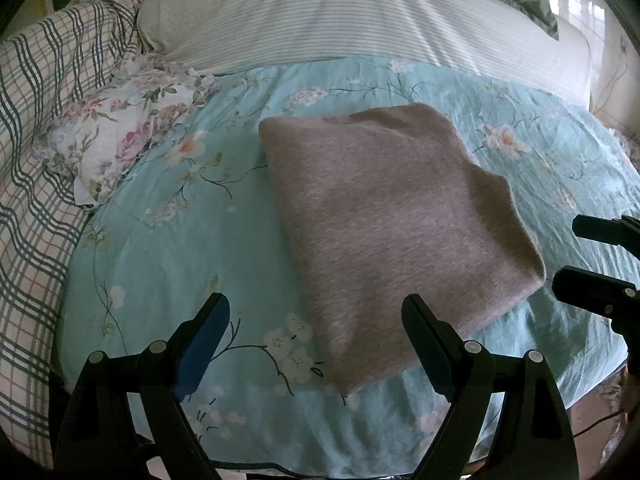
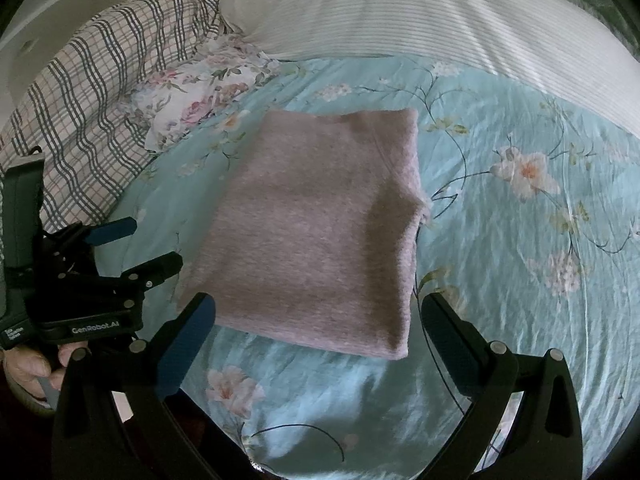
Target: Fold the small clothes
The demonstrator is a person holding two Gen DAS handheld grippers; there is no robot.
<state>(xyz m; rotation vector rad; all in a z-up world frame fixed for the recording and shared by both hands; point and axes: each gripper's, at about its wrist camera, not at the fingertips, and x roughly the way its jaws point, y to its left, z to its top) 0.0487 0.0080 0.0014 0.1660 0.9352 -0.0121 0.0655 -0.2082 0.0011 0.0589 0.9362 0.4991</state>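
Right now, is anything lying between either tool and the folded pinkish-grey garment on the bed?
Nothing visible. The folded pinkish-grey knit garment lies alone on the light-blue floral bedsheet. The left tool and right tool are both open, facing its near edge. The white floral cloth lies off to the left, clear of both.

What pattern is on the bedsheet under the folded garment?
Light teal bedsheet with pale pink-white blossoms on dark thin branches; clearest in right wrist view.

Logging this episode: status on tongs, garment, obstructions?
Left tongs open, empty. Right tongs open, empty. Pink-grey garment folded flat on floral bedsheet, untouched. Nothing in the way; floral pillow off to the left.
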